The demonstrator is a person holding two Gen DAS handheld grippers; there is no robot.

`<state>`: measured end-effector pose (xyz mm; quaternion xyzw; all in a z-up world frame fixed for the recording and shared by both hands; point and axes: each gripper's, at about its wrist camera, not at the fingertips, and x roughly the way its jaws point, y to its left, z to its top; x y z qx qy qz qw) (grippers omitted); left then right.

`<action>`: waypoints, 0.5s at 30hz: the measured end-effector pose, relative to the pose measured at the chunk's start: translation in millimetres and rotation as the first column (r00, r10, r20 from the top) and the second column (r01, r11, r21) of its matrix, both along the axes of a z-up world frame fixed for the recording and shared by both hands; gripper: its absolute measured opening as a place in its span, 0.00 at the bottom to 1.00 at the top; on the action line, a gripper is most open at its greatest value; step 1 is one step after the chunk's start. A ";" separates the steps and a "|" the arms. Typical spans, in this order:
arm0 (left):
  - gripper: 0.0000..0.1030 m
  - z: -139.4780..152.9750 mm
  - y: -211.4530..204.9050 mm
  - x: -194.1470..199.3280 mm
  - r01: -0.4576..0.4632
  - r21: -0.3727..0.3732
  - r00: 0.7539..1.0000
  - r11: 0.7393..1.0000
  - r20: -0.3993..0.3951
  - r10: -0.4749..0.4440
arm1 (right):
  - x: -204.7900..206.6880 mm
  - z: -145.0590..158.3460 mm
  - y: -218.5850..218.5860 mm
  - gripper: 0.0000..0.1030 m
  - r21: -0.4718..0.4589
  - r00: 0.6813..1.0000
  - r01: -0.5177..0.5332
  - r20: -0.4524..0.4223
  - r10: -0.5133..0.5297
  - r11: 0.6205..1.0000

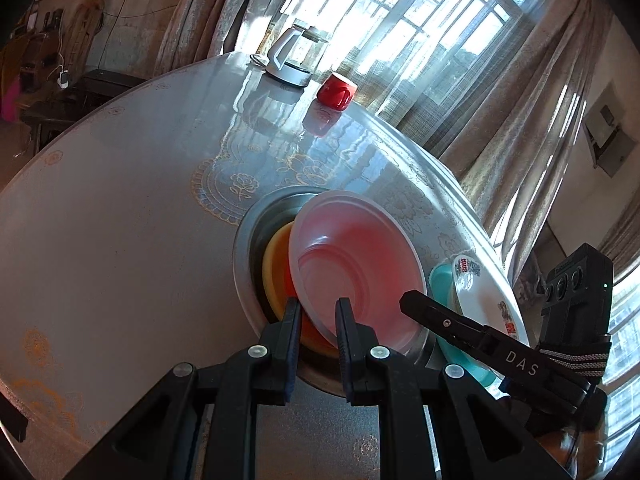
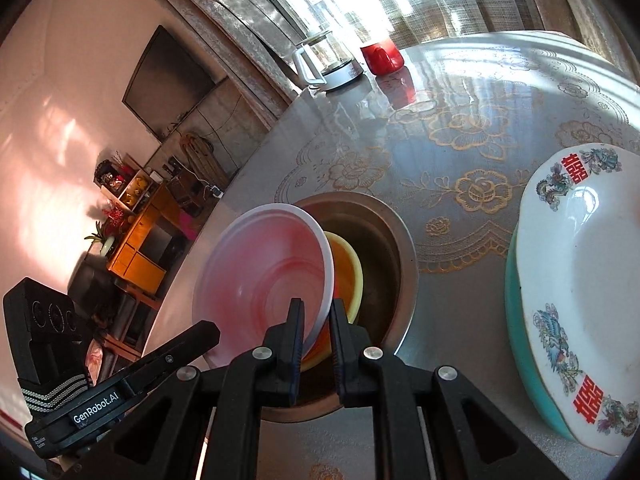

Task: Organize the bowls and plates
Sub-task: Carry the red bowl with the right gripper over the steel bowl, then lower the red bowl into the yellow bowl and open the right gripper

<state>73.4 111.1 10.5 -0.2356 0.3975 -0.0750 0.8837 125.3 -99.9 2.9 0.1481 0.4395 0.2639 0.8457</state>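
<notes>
With both hand-held grippers (image 1: 318, 314) clamped, translucent bowl (image 1: 356, 264).

left tongs (image 1: 318, 312) pinched closed, right tongs (image 2: 316, 314) likewise, angled down

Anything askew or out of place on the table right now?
Only the translucent pink bowl: it stands tilted on edge over the round metal recess, with both grippers pinching its rim, left gripper and right gripper. No spills or damage visible.
</notes>
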 end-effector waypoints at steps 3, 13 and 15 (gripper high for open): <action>0.15 -2.7 -0.1 -0.4 0.004 0.008 1.000 1.000 -0.003 -0.004 | 0.9 -1.9 1.0 0.14 -0.013 1.000 -0.001 0.002 0.001 1.000; 0.18 -3.8 -0.3 -1.2 -0.008 0.033 1.000 0.999 -0.007 0.008 | -0.3 -1.7 -1.0 0.15 -0.053 1.000 0.016 0.022 -0.015 0.998; 0.18 -3.3 -1.8 -0.6 -0.010 0.046 1.000 0.999 -0.002 0.010 | -3.1 0.6 0.5 0.15 -0.087 0.999 0.018 0.052 -0.014 0.996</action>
